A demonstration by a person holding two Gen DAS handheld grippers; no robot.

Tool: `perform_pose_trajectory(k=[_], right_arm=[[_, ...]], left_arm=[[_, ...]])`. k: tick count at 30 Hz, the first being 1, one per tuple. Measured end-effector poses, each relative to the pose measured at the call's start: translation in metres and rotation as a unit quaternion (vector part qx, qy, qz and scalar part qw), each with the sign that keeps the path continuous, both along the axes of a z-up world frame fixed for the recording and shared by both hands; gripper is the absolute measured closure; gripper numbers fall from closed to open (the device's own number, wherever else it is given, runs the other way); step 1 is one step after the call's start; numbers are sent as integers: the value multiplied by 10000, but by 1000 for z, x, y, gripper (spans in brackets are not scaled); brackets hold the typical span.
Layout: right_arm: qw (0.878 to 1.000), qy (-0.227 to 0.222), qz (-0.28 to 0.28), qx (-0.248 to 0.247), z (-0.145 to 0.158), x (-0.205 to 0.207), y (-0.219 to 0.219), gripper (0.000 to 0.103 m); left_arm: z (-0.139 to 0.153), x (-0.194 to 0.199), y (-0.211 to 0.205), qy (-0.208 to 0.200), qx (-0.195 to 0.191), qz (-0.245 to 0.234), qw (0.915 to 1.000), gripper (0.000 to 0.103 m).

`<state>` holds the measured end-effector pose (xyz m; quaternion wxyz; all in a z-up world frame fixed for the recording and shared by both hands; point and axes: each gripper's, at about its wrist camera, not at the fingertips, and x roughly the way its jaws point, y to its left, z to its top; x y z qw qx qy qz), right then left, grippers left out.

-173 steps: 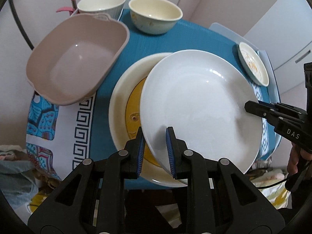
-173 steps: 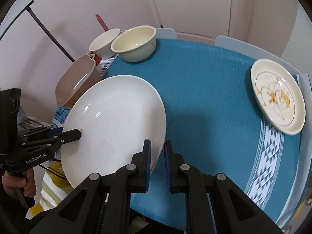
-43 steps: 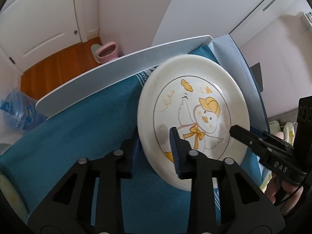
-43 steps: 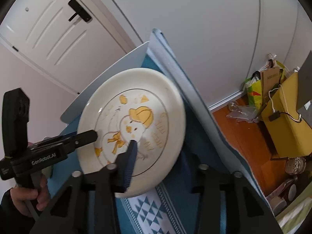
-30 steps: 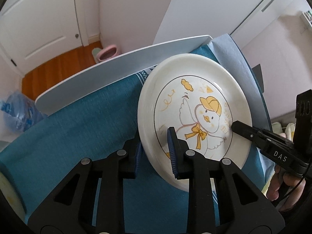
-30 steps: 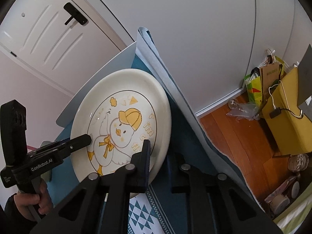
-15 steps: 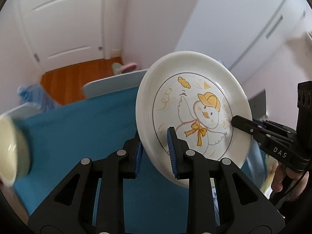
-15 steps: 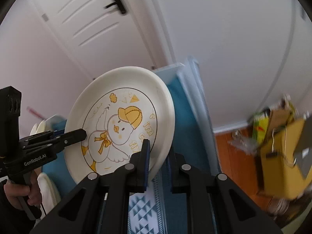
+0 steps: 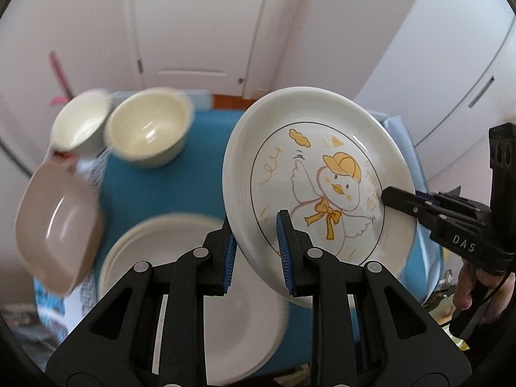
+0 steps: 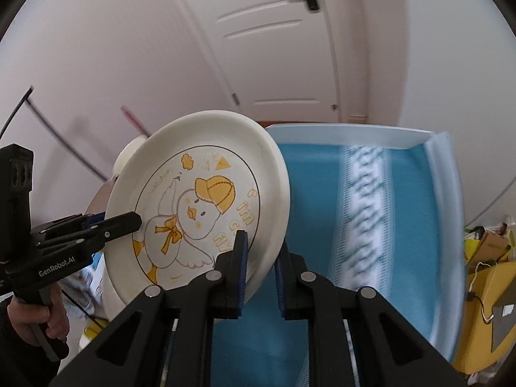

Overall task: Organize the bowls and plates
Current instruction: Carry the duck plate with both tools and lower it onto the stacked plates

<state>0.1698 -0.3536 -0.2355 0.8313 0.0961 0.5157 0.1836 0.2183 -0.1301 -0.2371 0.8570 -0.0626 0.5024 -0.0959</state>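
Note:
A cream plate with a yellow-capped duck drawing [image 9: 322, 180] is held in the air between both grippers, tilted. My left gripper [image 9: 256, 251] is shut on its near left rim. My right gripper [image 10: 261, 267] is shut on its opposite rim [image 10: 271, 213] and shows in the left wrist view [image 9: 406, 206]. Below the duck plate, a stack of white plates [image 9: 180, 290] lies on the blue tablecloth [image 9: 200, 190]. Two cream bowls [image 9: 148, 132] [image 9: 80, 125] stand at the far left of the table.
A pink-beige rectangular dish [image 9: 54, 225] sits at the table's left edge. A white door [image 9: 193, 22] and walls stand behind. A patterned white stripe runs across the cloth [image 10: 364, 219]. A yellow box [image 10: 483, 312] is on the floor to the right.
Both grippers closed on the duck plate, lifted it off the far corner of the table and swung it left; it now hangs above the plate stack, with bowls and pink dish back in view.

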Motion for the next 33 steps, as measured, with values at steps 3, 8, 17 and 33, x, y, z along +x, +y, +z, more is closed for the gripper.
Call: perform_pose_trajectory(k=[3, 8, 17, 33], right_arm=[[9997, 61, 231, -33, -5, -12, 30, 89], [9982, 263, 530, -116, -18, -25, 77, 88], [9961, 501, 638, -334, -47, -43, 118, 88], [9939, 407, 667, -773, -47, -53, 141, 88]], left_arm=[[-16, -18, 25, 168, 55, 168, 9997, 81], [-38, -48, 63, 430, 50, 333, 9985, 81], [-70, -62, 97, 734, -79, 253, 9969, 81], [-86, -61, 101, 860, 107, 64, 9962, 81]])
